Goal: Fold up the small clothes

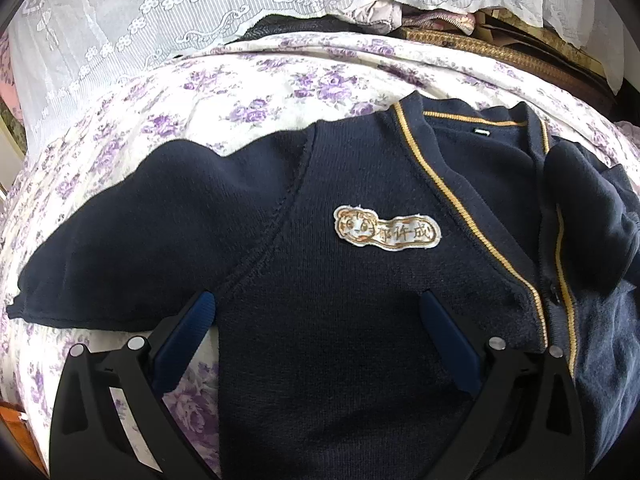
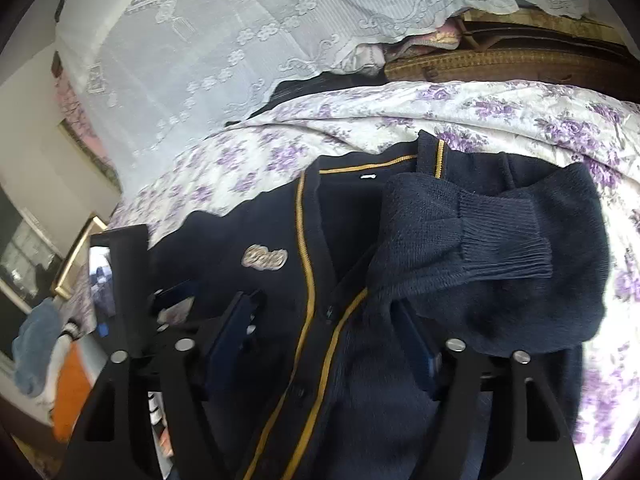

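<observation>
My left gripper [image 1: 316, 308] hangs with jaws wide, nothing between the pads; blue fingers [image 1: 448, 344] sit just above the cardigan [image 1: 320, 360], contact not clear. My right gripper [image 2: 332, 328] is spread wide too, gripping nothing, placket strip running up between its fingers.

The cardigan lies straight ahead of both tools, face up on the floral bedspread [image 1: 224, 96]. Navy knit, V-neck, yellow trim [image 1: 452, 192] down both front edges. One sleeve [image 1: 100, 240] runs out flat, left of the left gripper. The other sleeve [image 2: 480, 240] is folded in over the chest, just ahead-right of the right gripper, ribbed cuff [image 2: 504, 236] on top.

The left view shows the embroidered name patch [image 1: 387, 229] sharply, cream with gold stitching; in the right view it's a blur. Only the right view shows the rib texture of the cuff, the buttons [image 2: 298, 392] on the placket, and the left gripper's black body at the side. Both views show the white neck tag [image 2: 367, 177].

Beyond the cardigan: white lace cloth [image 1: 140, 20] draped over a pile, a woven edge [image 2: 500, 64] next to it.
</observation>
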The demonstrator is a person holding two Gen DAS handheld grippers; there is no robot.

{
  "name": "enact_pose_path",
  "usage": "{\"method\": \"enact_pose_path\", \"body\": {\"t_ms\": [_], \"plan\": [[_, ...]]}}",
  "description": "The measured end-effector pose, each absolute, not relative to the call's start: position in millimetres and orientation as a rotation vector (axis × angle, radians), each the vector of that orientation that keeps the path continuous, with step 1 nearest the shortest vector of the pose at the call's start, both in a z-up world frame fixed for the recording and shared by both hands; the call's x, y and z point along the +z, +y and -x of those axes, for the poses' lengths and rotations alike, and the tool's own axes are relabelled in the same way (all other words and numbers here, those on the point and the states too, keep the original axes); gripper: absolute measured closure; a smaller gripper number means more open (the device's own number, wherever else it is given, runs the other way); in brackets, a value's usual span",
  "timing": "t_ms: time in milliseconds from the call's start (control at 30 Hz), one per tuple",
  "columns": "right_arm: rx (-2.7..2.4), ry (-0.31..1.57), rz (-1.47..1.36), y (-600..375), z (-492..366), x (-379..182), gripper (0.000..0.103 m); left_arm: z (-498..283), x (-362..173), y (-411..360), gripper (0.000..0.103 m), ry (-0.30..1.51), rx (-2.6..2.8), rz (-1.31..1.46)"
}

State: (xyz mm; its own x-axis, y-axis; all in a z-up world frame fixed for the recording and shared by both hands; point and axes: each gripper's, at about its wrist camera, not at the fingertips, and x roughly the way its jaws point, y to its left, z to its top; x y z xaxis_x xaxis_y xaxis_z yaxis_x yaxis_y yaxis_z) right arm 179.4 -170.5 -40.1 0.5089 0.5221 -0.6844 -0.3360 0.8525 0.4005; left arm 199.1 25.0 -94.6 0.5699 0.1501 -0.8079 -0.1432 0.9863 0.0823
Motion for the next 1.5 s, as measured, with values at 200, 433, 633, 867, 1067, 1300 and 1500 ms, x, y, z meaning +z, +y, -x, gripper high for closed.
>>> {"method": "enact_pose_path", "body": {"t_ms": [200, 433, 633, 867, 1067, 1300, 1500], "plan": [[0.462, 0.837, -0.434, -243.3, -181.8, -22.6, 0.027, -181.9, -69.3, 0.2, 0.004, 0.816, 0.212, -0.160], [0.303, 0.816, -0.821, -328.7, -203.9, -74.1, 0.028, -175.4, -47.4, -79.8, 0.004, 0.708, 0.170, -0.402], [0.309, 0.800, -0.939, -346.6, -205.6, -93.1, 0.028, -188.2, -52.8, -160.9, 0.004, 0.583, 0.211, -0.642], [0.326, 0.683, -1.131, -377.9, -194.7, -100.0, 0.028, -222.5, -70.9, -188.0, 0.004, 0.534, 0.337, -0.775], [0.345, 0.640, -1.155, -383.7, -190.2, -97.0, 0.028, -229.6, -52.6, -89.5, 0.004, 0.670, 0.470, -0.370], [0.376, 0.655, -1.021, -350.9, -197.7, -78.4, 0.048, -223.8, -66.8, 6.1, 0.005, 0.921, 0.157, 0.171], [0.428, 0.725, -0.967, -325.6, -203.8, -82.9, 0.062, -208.1, -44.5, -54.8, 0.005, 0.811, 0.017, -0.001]]}}
